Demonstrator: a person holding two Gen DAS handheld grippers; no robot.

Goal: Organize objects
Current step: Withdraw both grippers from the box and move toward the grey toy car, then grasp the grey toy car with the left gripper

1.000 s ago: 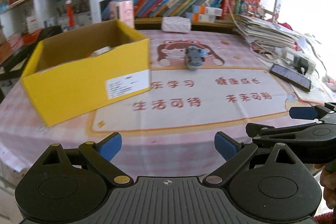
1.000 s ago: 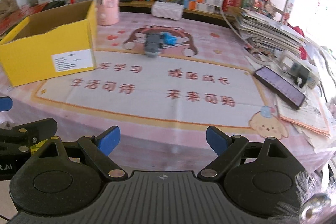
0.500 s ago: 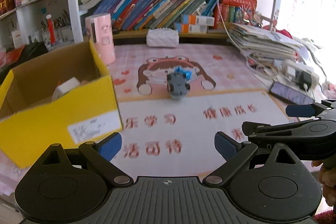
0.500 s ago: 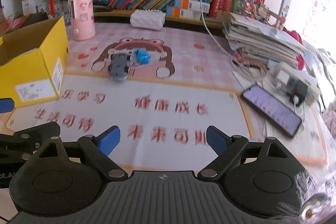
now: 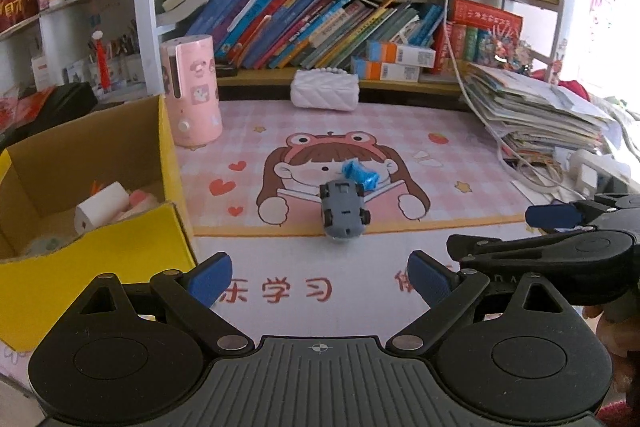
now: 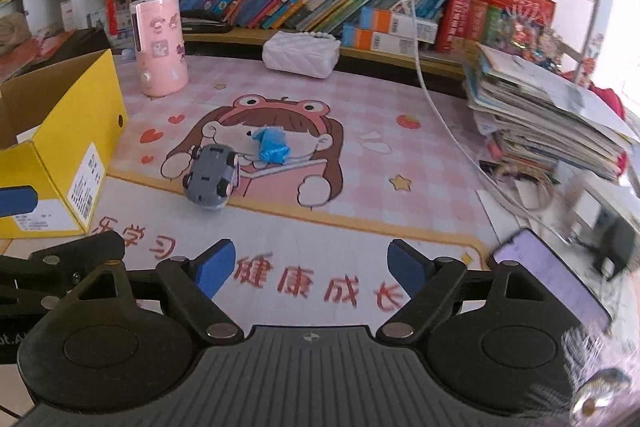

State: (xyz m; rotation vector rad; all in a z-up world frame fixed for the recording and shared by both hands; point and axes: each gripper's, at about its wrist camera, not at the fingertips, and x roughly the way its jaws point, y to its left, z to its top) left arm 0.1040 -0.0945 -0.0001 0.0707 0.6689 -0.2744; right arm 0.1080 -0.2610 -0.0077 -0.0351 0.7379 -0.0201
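A grey toy car (image 5: 343, 213) lies upside down on the pink cartoon mat (image 5: 440, 155), with a small blue crumpled object (image 5: 359, 174) just behind it. Both show in the right wrist view too, the car (image 6: 211, 179) and the blue object (image 6: 272, 143). A yellow cardboard box (image 5: 132, 255) stands open at the left and holds a white item and other small things. My left gripper (image 5: 320, 279) is open and empty, short of the car. My right gripper (image 6: 311, 265) is open and empty, to the right of the car.
A pink cylinder (image 5: 194, 95) and a white quilted pouch (image 5: 325, 94) stand at the back near the bookshelf. A paper stack (image 6: 552, 115), a white cable, a charger and a phone (image 6: 556, 283) lie at the right. The yellow box (image 6: 60, 163) flanks the left.
Both grippers have moved forward over the mat toward the car, which now looks larger and nearer. The yellow box has slid toward the left edge of both views. Both grippers stay open.
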